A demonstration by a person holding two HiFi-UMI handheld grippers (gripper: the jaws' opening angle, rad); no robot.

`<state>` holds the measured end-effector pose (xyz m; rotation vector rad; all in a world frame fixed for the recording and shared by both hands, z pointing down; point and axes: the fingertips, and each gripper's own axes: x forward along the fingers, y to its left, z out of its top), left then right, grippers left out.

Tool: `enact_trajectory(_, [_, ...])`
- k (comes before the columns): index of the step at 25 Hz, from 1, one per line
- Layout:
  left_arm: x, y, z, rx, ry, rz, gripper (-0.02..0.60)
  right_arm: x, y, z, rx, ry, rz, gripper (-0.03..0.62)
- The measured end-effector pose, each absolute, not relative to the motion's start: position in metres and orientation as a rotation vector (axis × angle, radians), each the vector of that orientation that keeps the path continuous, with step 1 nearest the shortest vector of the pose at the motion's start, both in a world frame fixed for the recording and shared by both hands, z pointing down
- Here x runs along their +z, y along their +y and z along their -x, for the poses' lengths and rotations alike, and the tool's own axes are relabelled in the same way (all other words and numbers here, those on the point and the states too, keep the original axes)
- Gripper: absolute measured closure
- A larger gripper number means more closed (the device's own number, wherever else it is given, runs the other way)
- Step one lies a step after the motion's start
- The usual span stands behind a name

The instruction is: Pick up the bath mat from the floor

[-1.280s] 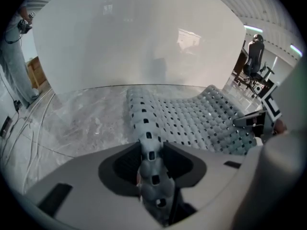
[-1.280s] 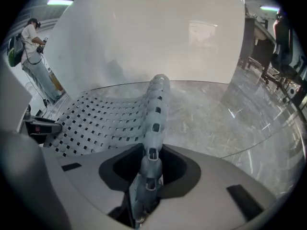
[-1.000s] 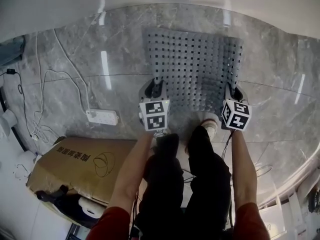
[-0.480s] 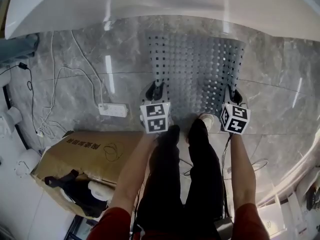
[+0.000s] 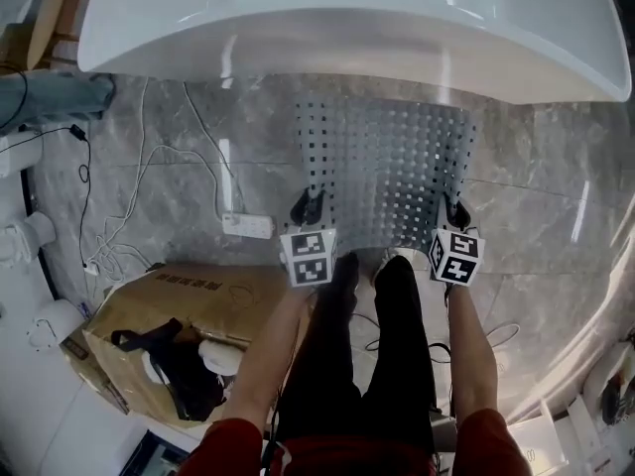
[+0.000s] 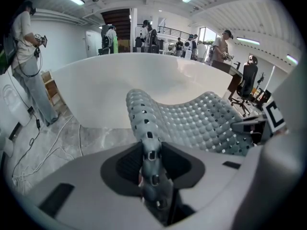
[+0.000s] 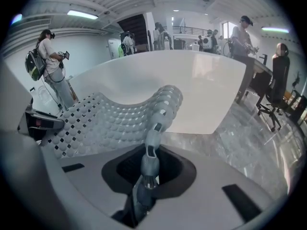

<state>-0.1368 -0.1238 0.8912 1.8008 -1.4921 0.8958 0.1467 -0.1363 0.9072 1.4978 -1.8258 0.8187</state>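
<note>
The bath mat [image 5: 387,167], grey and pierced with rows of small square holes, hangs in front of the person, held up by its near edge. It sags in a shallow trough between its two held corners. Its far edge lies close under the rim of the white bathtub [image 5: 337,28]; I cannot tell whether that edge touches the floor.

The left gripper [image 5: 308,206] holds the mat's near left corner. In the left gripper view its jaws are pressed together on the bumpy rubber edge, which rises out of them in a folded ridge. The right gripper [image 5: 456,210] has the near right corner, and the right gripper view shows its jaws clamped on the mat's edge in the same way. The two grippers sit level with each other, a mat's width apart, each with its marker cube facing up towards the head camera.

Below them are the person's bare forearms and legs in black trousers [image 5: 382,365]. The grey marble floor [image 5: 556,216] spreads around. To the left of the mat a white power strip [image 5: 247,226] lies on it, with white cables [image 5: 119,216] looping away. Nearer the person's left side is an open cardboard box [image 5: 189,300]. In the left gripper view another person [image 6: 26,56] stands by the tub, with more people behind.
</note>
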Motion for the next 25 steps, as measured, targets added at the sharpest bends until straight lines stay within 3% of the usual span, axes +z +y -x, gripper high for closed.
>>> enact_trajectory(25, [0.55, -0.127, 0.157, 0.586, -1.697, -1.972, 0.469, 0.554, -0.149, -0.12, 0.545, -2.04, -1.662, 0.539])
